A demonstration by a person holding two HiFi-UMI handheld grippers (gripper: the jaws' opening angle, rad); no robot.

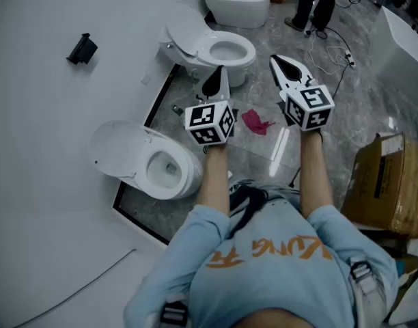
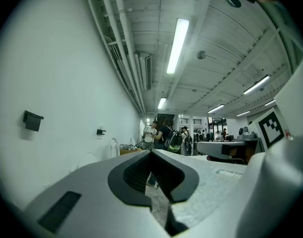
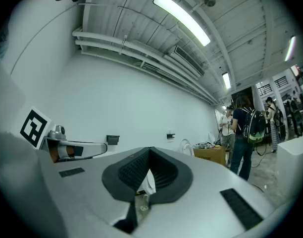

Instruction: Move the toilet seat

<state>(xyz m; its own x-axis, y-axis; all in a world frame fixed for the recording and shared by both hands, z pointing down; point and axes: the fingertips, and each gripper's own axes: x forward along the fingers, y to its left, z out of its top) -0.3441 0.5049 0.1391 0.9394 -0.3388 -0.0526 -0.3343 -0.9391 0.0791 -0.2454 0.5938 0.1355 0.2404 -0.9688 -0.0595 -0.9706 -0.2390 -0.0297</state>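
Looking steeply down from the head view, where is the thing to be moved?

— On the nearest white ceramic toilet [image 1: 169, 173], at the lower left on the grey marbled floor [image 1: 263, 162]. Its white oval toilet seat [image 1: 117, 145] stands raised toward the plain white wall [image 1: 45, 203]. I cannot tell ring from lid there.

And what are the hands holding?

— The left gripper [image 1: 218, 74] and the right gripper [image 1: 276, 61] are held out level, side by side, in the air well apart from that seat. Their own views settle the grip. The left gripper's black ribbed fingers [image 2: 131, 175] are clenched tip to tip with nothing between them. The right gripper's fingers [image 3: 126, 171] are clenched the same way.

What do those two views add?

— The room at standing height. The left gripper view has long ceiling strip lamps [image 2: 177, 43], a small black wall bracket [image 2: 32, 120] and a group of people [image 2: 164, 135] at the far end. The right gripper view has a person with a dark backpack [image 3: 246, 128] and a brown cardboard box [image 3: 211, 155] by the wall.

And the head view alone?

— A crumpled red cloth [image 1: 257, 121] on the floor, seen between the two marker cubes. Beyond the left gripper is a second white toilet [image 1: 219, 50], and a large brown carton [image 1: 383, 180] sits at the right.
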